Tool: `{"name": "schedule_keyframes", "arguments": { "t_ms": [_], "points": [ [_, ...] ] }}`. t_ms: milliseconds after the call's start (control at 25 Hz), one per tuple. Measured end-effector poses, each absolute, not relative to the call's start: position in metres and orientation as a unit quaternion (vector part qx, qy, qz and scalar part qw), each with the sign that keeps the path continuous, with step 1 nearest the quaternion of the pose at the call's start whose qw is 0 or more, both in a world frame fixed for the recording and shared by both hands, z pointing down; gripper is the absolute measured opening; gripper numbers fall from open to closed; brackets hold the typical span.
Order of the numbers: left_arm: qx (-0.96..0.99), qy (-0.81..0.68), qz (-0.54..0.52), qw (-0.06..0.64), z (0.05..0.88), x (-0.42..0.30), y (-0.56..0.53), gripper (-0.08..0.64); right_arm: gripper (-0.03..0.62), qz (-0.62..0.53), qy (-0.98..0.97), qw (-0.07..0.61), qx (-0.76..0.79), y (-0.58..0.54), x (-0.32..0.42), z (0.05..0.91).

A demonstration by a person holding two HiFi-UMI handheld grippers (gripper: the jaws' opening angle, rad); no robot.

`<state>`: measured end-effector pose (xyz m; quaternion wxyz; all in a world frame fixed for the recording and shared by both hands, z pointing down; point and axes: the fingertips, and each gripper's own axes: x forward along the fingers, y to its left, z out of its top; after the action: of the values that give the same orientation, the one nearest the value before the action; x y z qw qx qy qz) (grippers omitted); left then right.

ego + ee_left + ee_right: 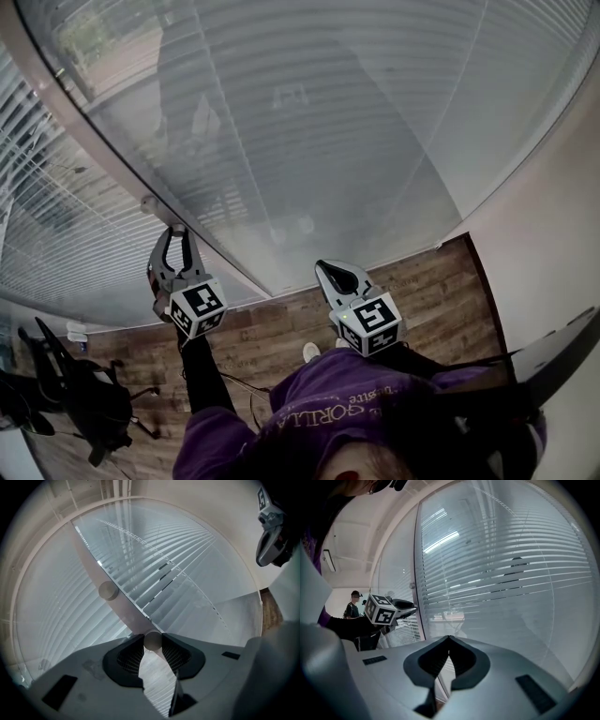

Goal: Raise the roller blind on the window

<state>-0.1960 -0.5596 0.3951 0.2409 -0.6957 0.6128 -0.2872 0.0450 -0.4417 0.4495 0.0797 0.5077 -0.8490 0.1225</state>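
Observation:
The blind (328,122) is a set of pale horizontal slats behind glass, also seen as the blind (159,569) and the blind (506,573). It hangs low over the panes. A pale mullion (112,164) between two panes carries two round knobs. My left gripper (176,231) is raised against the mullion, shut on the lower knob (153,641); the upper knob (108,590) sits free above it. My right gripper (328,270) hovers in front of the right pane with its jaws shut on nothing, as the right gripper (449,638) view confirms.
A white wall (553,225) borders the window on the right. Wooden floor (281,328) lies below, with a dark office chair (84,403) at lower left. A person (354,604) stands far off to the left.

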Motion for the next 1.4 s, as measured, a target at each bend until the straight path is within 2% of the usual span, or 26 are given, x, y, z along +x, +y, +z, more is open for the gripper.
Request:
{"name": "schedule_keyframes", "arguments": {
  "t_ms": [1400],
  "points": [
    [-0.599, 0.514, -0.435, 0.433, 0.3967, -0.1886, -0.5543, 0.123, -0.002, 0.121, -0.852, 0.082, 0.503, -0.4391, 0.041, 0.4491]
  ]
}}
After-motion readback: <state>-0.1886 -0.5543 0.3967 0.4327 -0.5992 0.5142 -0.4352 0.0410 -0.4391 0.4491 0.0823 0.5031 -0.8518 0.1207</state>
